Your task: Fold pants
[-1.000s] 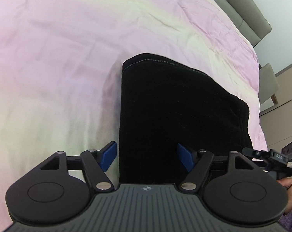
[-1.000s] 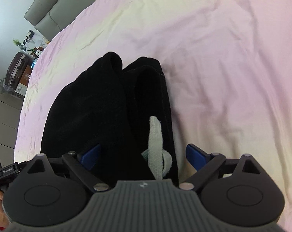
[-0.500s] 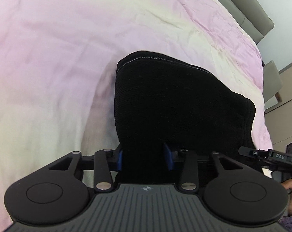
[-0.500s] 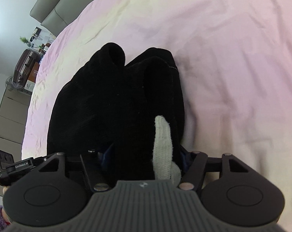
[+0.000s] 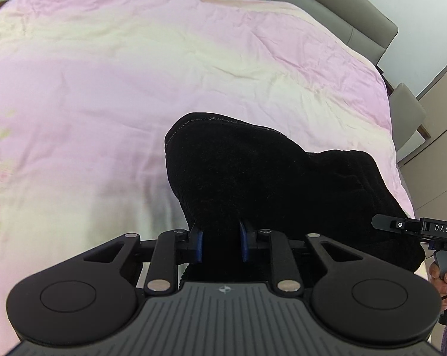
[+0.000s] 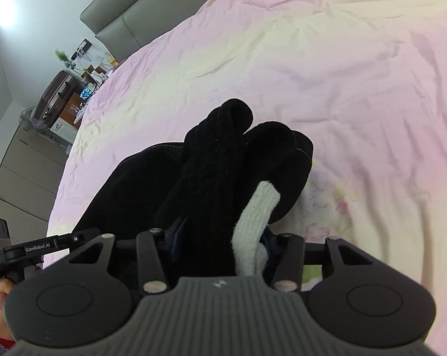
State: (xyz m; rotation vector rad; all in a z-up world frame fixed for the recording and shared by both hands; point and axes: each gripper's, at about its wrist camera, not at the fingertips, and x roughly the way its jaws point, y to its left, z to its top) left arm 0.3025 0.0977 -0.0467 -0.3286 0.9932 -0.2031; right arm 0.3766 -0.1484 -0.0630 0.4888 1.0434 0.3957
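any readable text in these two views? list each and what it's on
"DAS": on the right gripper's black handle, seen in the left wrist view.
"GenRobot.AI": on the left gripper's black side bar, seen in the right wrist view.
"AS": cut off at the frame edge, same device.
Nothing readable on the pants or the bedspread.

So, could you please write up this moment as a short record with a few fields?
surface: pink and cream bedspread
garment: black pants, bunched and partly lifted off the bedspread
left gripper: shut on the black pants, fabric pinched between its blue fingers
right gripper: shut on the black pants, with the white drawstring caught at the grip
fold state: not yet laid flat
background: grey headboard
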